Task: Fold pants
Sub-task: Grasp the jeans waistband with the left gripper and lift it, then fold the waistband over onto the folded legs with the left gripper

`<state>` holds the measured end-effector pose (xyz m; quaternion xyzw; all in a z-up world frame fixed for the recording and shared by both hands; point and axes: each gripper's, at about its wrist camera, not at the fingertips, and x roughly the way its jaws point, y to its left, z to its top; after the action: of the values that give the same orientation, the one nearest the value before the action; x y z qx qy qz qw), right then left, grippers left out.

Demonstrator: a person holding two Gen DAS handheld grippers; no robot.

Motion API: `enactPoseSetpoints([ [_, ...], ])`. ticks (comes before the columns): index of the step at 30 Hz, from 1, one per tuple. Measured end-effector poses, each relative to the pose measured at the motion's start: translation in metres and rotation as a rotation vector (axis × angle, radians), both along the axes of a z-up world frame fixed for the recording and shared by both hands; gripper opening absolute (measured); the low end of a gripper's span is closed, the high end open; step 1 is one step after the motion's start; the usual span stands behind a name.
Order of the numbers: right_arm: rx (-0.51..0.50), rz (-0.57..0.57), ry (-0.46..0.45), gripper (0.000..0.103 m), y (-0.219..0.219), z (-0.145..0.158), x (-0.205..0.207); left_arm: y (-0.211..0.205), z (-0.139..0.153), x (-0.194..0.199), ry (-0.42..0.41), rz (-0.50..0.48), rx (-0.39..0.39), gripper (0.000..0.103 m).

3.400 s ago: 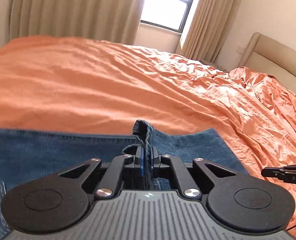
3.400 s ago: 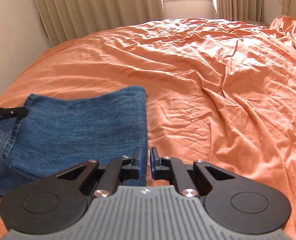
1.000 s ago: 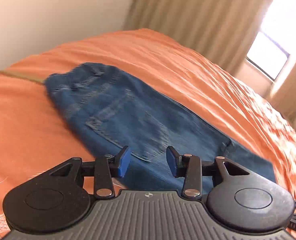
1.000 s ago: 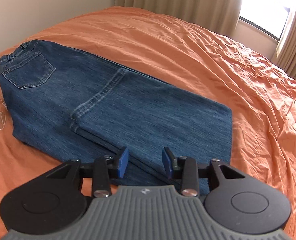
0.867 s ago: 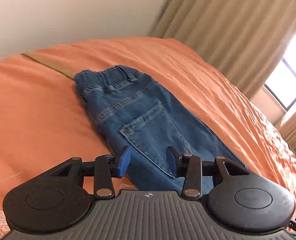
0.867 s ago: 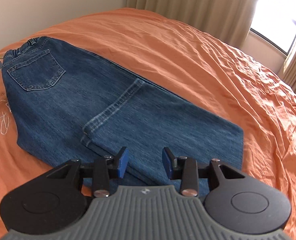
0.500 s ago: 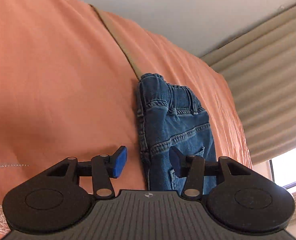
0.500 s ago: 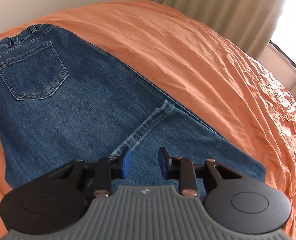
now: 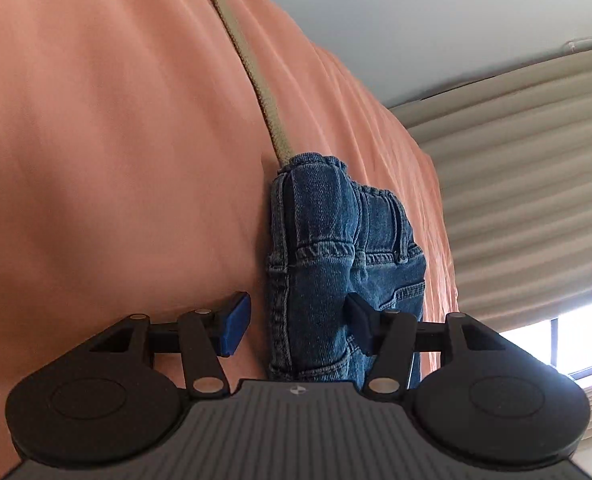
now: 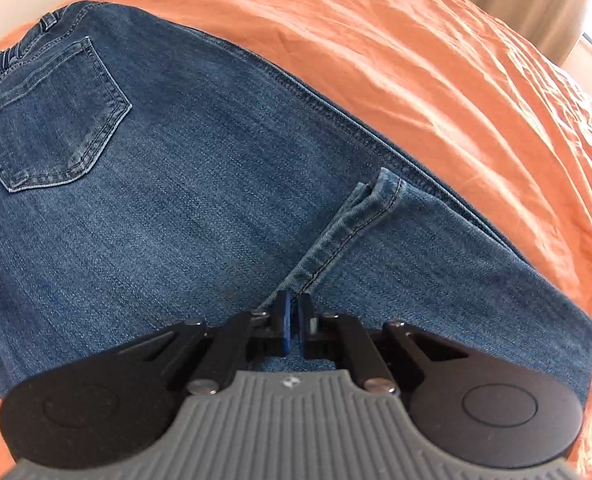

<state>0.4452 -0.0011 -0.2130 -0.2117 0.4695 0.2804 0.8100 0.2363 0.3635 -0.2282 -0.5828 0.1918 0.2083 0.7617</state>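
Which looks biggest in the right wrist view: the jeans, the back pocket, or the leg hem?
1. jeans, filling most of the view
2. back pocket
3. leg hem, a narrow strip, though nearer the camera

— Where's the left wrist camera looking from?

— Down low at the bed's edge, tilted hard, right up against the waistband end of the jeans. It faces along the orange bedspread toward the curtains.

— And the right one?

— Close above the same jeans, looking down and across them from the hem side toward the back pocket.

— What do both see?

— The jeans' waistband, the bedspread, and the curtains.
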Motion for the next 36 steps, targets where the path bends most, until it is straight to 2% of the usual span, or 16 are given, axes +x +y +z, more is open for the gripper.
enactPoseSetpoints([
  [5,0.015,-0.002,0.01,0.0,-0.003,-0.001,0.002,0.014,-0.003,0.023,0.018,0.005,0.025,0.059],
  [8,0.025,-0.007,0.012,0.0,-0.005,-0.001,0.003,0.017,0.003,0.034,0.078,-0.011,0.09,0.05],
  [10,0.038,-0.013,0.016,0.0,-0.008,-0.001,0.003,0.014,0.011,0.039,0.1,-0.017,0.128,0.037],
  [11,0.045,-0.016,0.019,0.0,-0.009,-0.002,0.004,0.011,0.016,0.041,0.114,-0.018,0.153,0.033],
  [13,0.056,-0.021,0.025,0.0,-0.015,-0.002,0.006,-0.001,0.031,0.044,0.125,-0.016,0.224,0.02],
  [16,0.055,-0.017,0.025,0.0,-0.019,-0.001,0.007,-0.024,0.061,0.045,0.106,0.005,0.31,0.017],
  [19,0.064,-0.024,0.001,0.001,-0.021,0.008,0.004,-0.063,0.1,0.047,0.059,-0.029,0.457,0.016],
  [23,0.144,-0.07,-0.108,0.004,-0.045,0.035,-0.017,-0.132,0.153,0.053,0.028,-0.182,0.686,0.015],
  [27,0.213,-0.123,-0.17,0.004,-0.081,0.055,-0.045,-0.202,0.18,0.058,0.014,-0.331,0.855,0.015],
  [30,0.298,-0.211,-0.197,0.004,-0.114,0.066,-0.068,-0.263,0.178,0.065,0.04,-0.458,0.995,0.016],
  [32,0.334,-0.269,-0.19,0.005,-0.136,0.07,-0.08,-0.305,0.166,0.075,0.073,-0.557,1.097,0.016],
  [36,0.338,-0.334,-0.183,0.005,-0.173,0.065,-0.102,-0.371,0.133,0.093,0.139,-0.787,1.141,0.017],
])
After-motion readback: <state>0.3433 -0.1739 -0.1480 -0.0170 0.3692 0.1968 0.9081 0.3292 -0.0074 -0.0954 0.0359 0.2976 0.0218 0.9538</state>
